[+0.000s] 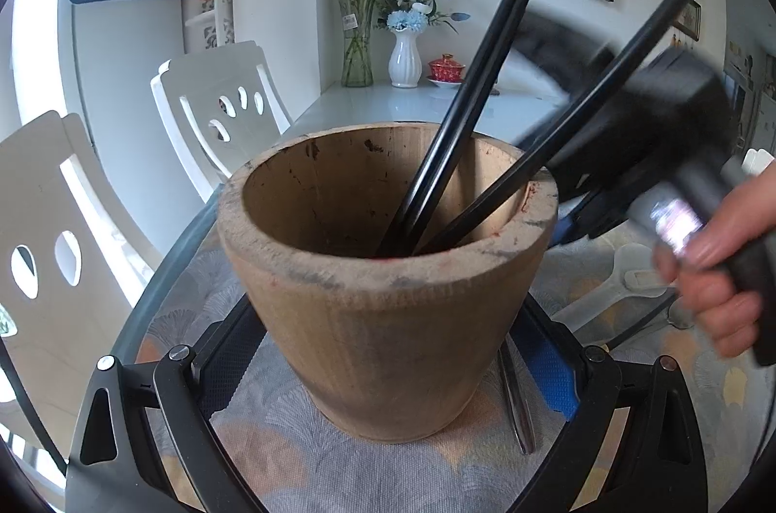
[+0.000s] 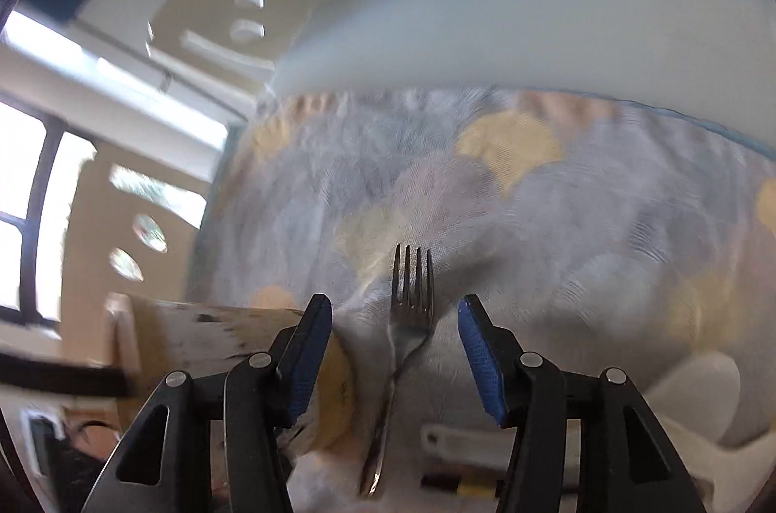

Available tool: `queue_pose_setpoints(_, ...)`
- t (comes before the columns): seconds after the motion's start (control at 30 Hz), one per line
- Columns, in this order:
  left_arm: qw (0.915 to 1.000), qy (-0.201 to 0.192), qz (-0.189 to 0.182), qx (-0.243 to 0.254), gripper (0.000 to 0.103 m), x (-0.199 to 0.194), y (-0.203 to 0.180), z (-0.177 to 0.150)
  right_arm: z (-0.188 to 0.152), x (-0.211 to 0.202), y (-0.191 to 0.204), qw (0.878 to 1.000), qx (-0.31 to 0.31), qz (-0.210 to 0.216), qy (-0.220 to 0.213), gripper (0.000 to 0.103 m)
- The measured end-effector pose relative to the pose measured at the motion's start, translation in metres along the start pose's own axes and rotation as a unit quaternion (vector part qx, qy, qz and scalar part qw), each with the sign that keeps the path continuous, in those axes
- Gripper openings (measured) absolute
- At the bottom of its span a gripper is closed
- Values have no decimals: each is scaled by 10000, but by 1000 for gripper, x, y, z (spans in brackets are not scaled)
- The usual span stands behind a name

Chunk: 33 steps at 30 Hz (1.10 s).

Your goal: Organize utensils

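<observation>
Patterned cloth is covering the round table (image 2: 557,202), with white chairs and a bright window showing beyond its edge. Starting at the right gripper (image 2: 395,348), its blue-padded fingers (image 2: 477,360) are standing apart with nothing between the pads, and a metal fork (image 2: 412,299) is lying on the cloth in the gap below them. The fork's long axis is running almost straight along the gripper's line of sight, tines pointing away and the handle trailing back under the tool, so a pinch across the neck looks like the next call; the right hand is clearly the nearer one. Just to the left, the wooden pot (image 2: 213,333) is showing as a blurred edge, and a white plastic utensil (image 2: 485,435) is lying near the fork's handle. Over on the left gripper (image 1: 388,372), the fingers are standing wide on either side of the wooden pot (image 1: 383,319); whether the pads are pressing its wall I cannot tell. That view is showing what the right one is missing: three black chopsticks (image 1: 465,115) already leaning inside the pot, the person's right hand (image 1: 718,270) on its blurred tool, and a glass vase (image 1: 357,38) with flowers farther back.
</observation>
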<state>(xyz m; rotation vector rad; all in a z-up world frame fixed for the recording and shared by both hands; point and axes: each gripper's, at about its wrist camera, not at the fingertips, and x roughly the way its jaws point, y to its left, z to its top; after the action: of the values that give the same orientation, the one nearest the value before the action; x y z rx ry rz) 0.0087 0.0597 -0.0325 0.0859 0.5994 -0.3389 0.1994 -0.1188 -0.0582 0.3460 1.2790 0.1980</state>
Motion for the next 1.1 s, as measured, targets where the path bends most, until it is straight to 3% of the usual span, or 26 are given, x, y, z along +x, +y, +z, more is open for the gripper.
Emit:
queue_pose_setpoints(0.07,10000,48,-35,-13,97,2,0,0,1,15,-1,9996,-66,-244,135,51)
queue_pose_setpoints(0.13,9999,102,-38,-14,97,5,0,0,-1,12,1,9992,-258,-269,-144,23)
queue_pose_setpoints(0.17,9999,128,-39,-13,97,6,0,0,-3,15,2,9985,-385,-392,-70,15)
queue_pose_setpoints(0.3,9998,211,-64,-32,97,9,1,1,-14,6,-2,9980,-541,-191,-280,7)
queue_pose_setpoints(0.5,9998,203,-45,-19,97,8,1,1,-32,-20,-17,9978,-414,147,-505,2)
queue_pose_setpoints(0.73,9998,185,-1,12,97,7,-1,1,-50,-53,-17,9957,-283,229,-854,2)
queue_pose_setpoints(1.1,9998,202,4,39,97,7,-2,1,-69,-147,0,9831,-537,9,-1752,2)
